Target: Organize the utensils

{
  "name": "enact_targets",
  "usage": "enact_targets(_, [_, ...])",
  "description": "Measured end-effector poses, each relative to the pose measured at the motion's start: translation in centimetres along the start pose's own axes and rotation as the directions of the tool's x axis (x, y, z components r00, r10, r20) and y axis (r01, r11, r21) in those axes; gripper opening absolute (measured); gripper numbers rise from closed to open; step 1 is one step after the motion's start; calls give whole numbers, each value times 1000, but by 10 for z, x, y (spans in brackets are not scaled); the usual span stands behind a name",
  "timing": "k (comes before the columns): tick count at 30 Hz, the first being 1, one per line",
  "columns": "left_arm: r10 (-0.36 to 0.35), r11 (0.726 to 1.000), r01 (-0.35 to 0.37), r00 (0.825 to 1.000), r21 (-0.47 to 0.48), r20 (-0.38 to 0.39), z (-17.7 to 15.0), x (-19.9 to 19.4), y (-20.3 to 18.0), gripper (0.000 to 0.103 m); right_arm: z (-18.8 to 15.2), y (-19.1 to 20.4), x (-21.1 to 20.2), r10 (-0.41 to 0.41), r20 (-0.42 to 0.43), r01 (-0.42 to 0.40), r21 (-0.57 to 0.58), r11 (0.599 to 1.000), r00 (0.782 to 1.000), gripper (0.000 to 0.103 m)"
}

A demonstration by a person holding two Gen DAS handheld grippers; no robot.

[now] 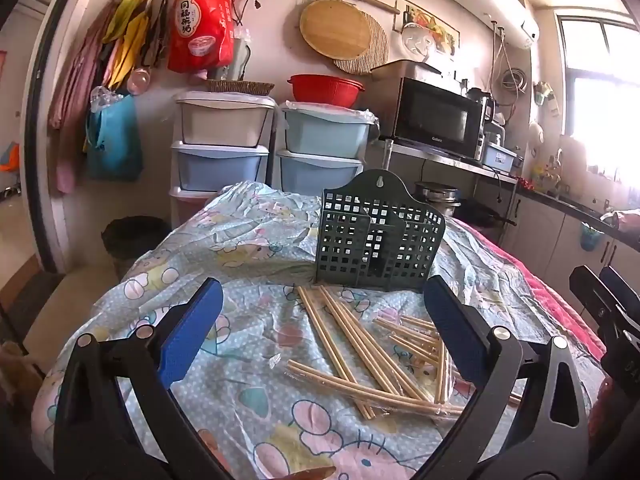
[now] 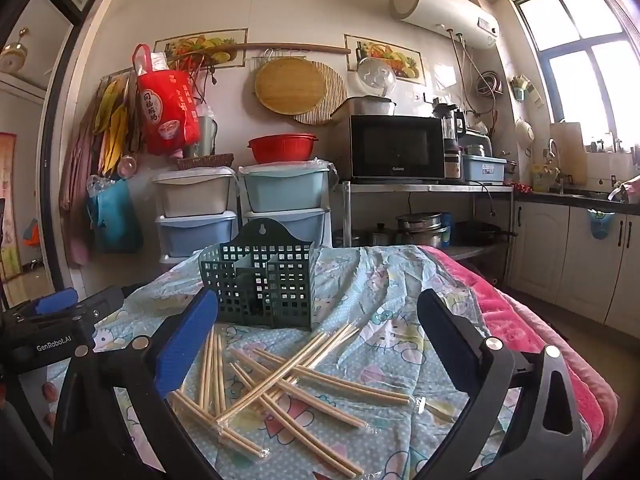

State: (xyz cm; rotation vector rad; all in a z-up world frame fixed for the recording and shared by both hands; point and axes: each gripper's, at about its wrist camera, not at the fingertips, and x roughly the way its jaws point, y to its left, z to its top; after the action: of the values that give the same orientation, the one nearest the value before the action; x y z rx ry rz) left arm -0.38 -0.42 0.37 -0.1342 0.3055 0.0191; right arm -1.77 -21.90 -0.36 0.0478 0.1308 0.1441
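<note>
Left gripper (image 1: 322,330), right gripper (image 2: 318,334): jaws wide apart, empty. Pale wrapped bamboo chopsticks (image 2: 292,380): likely light, stiff, slippery film; grip mid-length. Target: dark green perforated plastic holder (image 2: 260,284).

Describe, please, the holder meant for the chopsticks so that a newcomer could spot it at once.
Start at the table draped in a pale blue cartoon-print cloth. Near its far side, just beyond the scattered plastic-wrapped wooden chopsticks, stands a dark green plastic utensil caddy. Its square-grid walls, inner dividers and arched back with a hanging hole set it apart.
</note>
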Motion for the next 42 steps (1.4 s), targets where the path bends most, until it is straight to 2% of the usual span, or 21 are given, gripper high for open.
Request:
enact_targets(33, [-7, 1000, 7, 1000, -5, -2, 1, -2, -1, 93, -6, 3, 2, 1, -4, -1, -3, 1000, 1000, 97])
enact_targets(42, [-7, 999, 6, 1000, -35, -26, 0, 2, 8, 93, -5, 8, 7, 28, -42, -29, -26, 999, 999, 97])
